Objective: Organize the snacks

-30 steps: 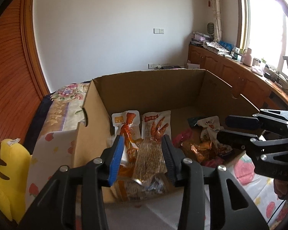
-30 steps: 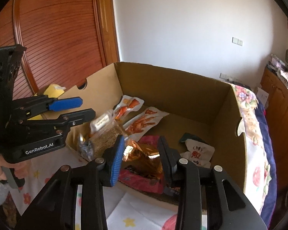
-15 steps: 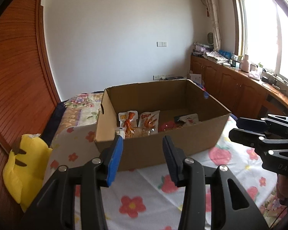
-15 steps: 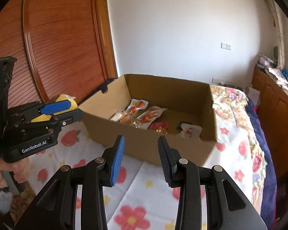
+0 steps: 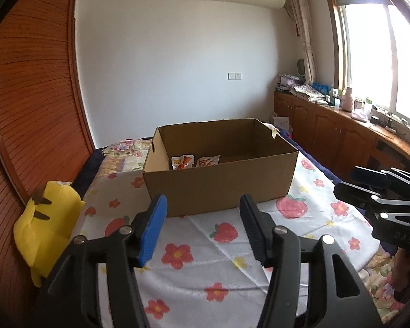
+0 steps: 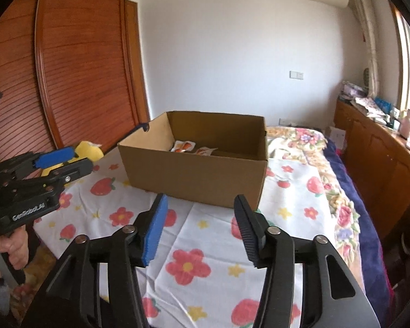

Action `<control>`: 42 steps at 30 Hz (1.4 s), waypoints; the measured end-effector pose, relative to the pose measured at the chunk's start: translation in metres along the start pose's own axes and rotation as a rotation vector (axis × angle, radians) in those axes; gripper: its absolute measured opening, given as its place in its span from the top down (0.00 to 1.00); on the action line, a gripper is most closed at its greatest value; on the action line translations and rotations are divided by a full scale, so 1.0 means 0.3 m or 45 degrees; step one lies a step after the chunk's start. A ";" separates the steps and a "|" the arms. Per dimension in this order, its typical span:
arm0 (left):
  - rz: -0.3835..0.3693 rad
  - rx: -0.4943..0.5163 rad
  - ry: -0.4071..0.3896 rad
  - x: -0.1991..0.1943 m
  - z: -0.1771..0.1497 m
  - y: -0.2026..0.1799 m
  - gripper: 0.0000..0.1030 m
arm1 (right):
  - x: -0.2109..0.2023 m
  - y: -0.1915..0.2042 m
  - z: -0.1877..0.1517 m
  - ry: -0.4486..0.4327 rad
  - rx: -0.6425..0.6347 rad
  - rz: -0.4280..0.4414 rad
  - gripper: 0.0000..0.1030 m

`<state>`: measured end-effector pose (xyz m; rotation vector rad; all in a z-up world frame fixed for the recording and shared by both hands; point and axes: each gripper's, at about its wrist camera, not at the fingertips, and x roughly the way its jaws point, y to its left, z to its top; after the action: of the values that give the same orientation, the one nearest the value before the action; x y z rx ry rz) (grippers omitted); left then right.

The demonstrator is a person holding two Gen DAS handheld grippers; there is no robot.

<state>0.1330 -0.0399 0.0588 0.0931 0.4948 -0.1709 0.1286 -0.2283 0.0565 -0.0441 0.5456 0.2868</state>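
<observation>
Left wrist: cardboard box [image 5: 218,186] wall hides most snack packets [image 5: 195,161].

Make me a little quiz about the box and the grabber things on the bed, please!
1. True or false: the left gripper is holding a snack packet.
2. Where do the snack packets lie? A) inside the cardboard box B) on the flowery sheet C) on the yellow plush toy
3. Fill in: the right gripper has its jaws ____ and nothing between them.

Key
1. False. Its jaws are apart and empty, in front of the box.
2. A. Two orange and white packets peek over the box's near wall.
3. Open.
</observation>
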 end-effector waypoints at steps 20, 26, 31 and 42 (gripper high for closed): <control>0.126 -0.042 -0.103 -0.195 -0.135 -0.036 0.00 | -0.147 0.025 -0.118 -0.076 0.067 -0.093 0.01; 0.138 -0.058 -0.125 -0.239 -0.150 -0.042 0.00 | -0.195 0.031 -0.127 -0.105 0.068 -0.102 0.01; 0.138 -0.060 -0.129 -0.264 -0.179 -0.045 0.00 | -0.226 0.039 -0.142 -0.113 0.065 -0.116 0.01; 0.162 -0.072 -0.112 -0.282 -0.217 -0.025 0.00 | -0.280 0.059 -0.176 -0.142 0.065 -0.140 0.00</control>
<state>0.0280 -0.0270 0.0418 0.0615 0.4040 -0.0364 0.0285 -0.2392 0.0554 -0.0088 0.4375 0.1672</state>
